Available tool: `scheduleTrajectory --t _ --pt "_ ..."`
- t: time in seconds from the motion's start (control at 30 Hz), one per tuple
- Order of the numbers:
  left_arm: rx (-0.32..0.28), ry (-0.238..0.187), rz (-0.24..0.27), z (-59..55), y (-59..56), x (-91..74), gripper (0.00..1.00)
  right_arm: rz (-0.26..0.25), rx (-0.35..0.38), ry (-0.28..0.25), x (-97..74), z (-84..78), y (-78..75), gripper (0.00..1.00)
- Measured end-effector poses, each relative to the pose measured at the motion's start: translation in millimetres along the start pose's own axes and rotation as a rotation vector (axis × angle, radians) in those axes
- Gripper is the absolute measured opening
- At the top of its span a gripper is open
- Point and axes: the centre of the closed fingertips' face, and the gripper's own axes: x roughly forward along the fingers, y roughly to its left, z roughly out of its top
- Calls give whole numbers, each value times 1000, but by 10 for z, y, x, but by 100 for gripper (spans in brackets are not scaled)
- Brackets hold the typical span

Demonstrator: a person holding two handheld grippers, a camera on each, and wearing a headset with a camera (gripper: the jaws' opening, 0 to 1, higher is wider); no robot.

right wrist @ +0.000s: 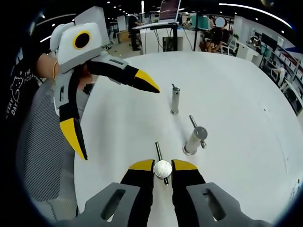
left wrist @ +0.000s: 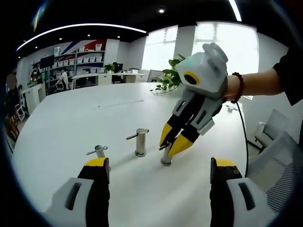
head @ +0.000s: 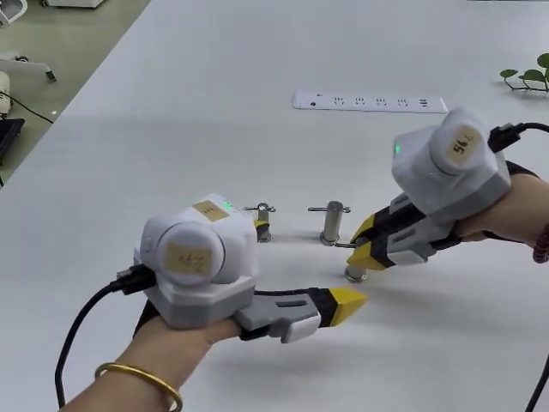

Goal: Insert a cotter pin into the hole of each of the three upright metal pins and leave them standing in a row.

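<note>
I take the middle post [head: 330,225] as my mark. It stands upright on the white table [head: 214,103] with a cotter pin [head: 330,207] through its top.

To the left of it stands a second post [right wrist: 175,101], also upright, with its own cotter pin [head: 260,209] through it. One yellow tip of my left claw [head: 304,263] sits just in front of that second post; I cannot tell whether it touches. The other tip lies well apart, nearer me than the middle post. So my left claw is spread wide and holds nothing.

Just right of the middle post, a little nearer me, stands the third post [head: 354,274]. My right claw [head: 362,247] reaches it from the right and is closed on its round top, one tip against either side. A cotter pin [right wrist: 157,150] lies across that top between the tips, one end sticking out past them.

Beyond the middle post, well apart, a power strip [head: 369,103] lies flat.
</note>
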Motion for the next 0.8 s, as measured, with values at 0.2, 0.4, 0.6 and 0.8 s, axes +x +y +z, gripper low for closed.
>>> scheduleTrajectory --t 0.2,0.4,0.6,0.8 --pt "-6 -8 13 -8 65 -108 92 -5 4 0 -20 -16 -10 8" --pt "3 5 35 -48 154 -213 97 -13 9 6 -60 -66 -61 8" --pt "2 5 61 -53 276 -310 99 -28 15 9 -98 -70 -130 8" --pt "16 1 87 -43 371 -368 99 -45 12 11 -142 -57 -254 8"
